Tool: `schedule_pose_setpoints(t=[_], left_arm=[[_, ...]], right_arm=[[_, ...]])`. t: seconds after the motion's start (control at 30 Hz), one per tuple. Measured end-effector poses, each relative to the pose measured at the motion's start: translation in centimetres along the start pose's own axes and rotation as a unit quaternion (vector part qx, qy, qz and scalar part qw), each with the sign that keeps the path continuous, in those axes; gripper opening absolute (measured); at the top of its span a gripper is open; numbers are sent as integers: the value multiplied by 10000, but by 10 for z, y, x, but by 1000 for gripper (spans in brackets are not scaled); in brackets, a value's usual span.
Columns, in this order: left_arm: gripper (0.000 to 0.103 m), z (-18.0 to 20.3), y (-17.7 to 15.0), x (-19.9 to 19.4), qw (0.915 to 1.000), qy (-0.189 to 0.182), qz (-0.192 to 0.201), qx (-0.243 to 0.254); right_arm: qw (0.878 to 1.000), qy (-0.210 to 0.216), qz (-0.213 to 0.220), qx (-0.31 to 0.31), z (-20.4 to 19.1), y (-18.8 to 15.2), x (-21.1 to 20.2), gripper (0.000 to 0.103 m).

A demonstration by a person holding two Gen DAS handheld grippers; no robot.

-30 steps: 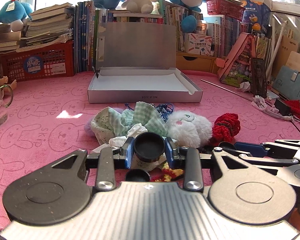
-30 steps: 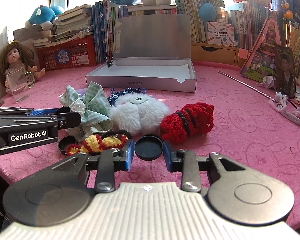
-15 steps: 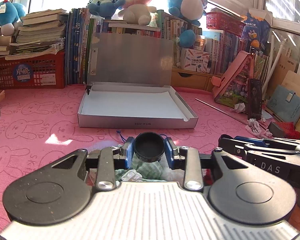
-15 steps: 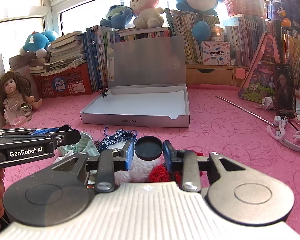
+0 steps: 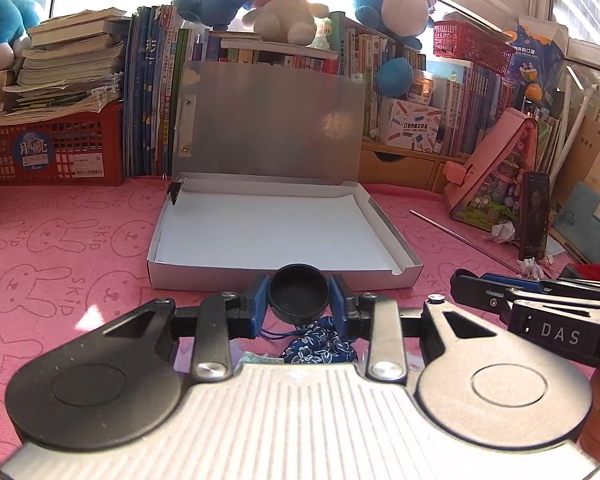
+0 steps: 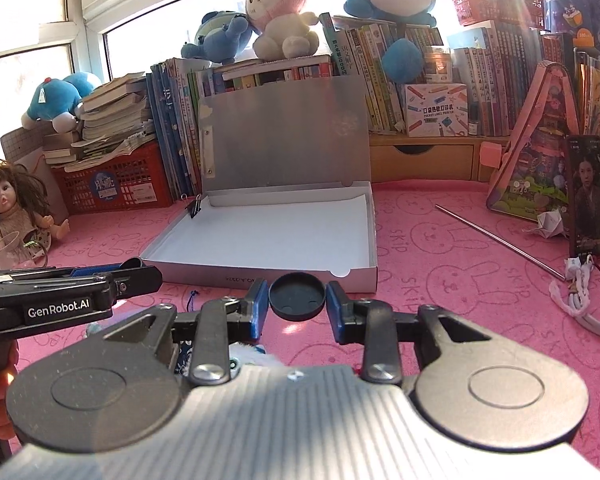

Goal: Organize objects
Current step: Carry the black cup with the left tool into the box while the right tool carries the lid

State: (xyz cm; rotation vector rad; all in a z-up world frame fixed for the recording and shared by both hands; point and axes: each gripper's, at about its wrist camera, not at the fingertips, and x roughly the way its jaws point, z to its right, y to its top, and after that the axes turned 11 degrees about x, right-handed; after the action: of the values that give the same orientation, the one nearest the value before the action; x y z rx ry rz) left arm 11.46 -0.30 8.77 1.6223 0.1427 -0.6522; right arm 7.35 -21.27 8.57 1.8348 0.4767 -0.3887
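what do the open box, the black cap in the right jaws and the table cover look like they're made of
Box: likely cardboard with a silver outer coat and matte white inside; it has thin folded walls and a dull metallic sheen on the raised lid.
Cap: probably moulded plastic, matte black with a smooth rim.
Table cover: seemingly soft pink fabric or a mat, non-shiny, printed with rabbit outlines.

left claw [image 5: 299, 305] — clamped on black cup [image 5: 299, 298] | open grey box [image 5: 268, 220] just beyond — pink tablecloth [image 5: 60, 248]
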Motion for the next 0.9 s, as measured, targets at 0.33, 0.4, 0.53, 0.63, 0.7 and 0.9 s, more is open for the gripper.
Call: schedule_pose_setpoints(t=[0.33, 0.4, 0.53, 0.63, 0.7, 0.9], left_arm=[[38, -28, 25, 48, 9995, -18, -255, -193], [38, -35, 31, 60, 9990, -16, -361, -264], [38, -50, 46, 84, 9971, -68, -605, -467], [38, -59, 56, 101, 9965, -77, -677, -487], [38, -64, 62, 115, 9961, -47, -735, -485], [38, -81, 76, 168, 9945, 30, -876, -571]], right_arm=[[9985, 120, -427, 327, 16, 28, 42, 37], [9977, 123, -524, 423, 18, 36, 53, 37], [9958, 139, -730, 536, 21, 53, 76, 37], [9942, 133, -866, 627, 21, 68, 95, 37], [9931, 160, -939, 682, 21, 77, 109, 37], [9902, 126, -1123, 826, 25, 98, 160, 37]])
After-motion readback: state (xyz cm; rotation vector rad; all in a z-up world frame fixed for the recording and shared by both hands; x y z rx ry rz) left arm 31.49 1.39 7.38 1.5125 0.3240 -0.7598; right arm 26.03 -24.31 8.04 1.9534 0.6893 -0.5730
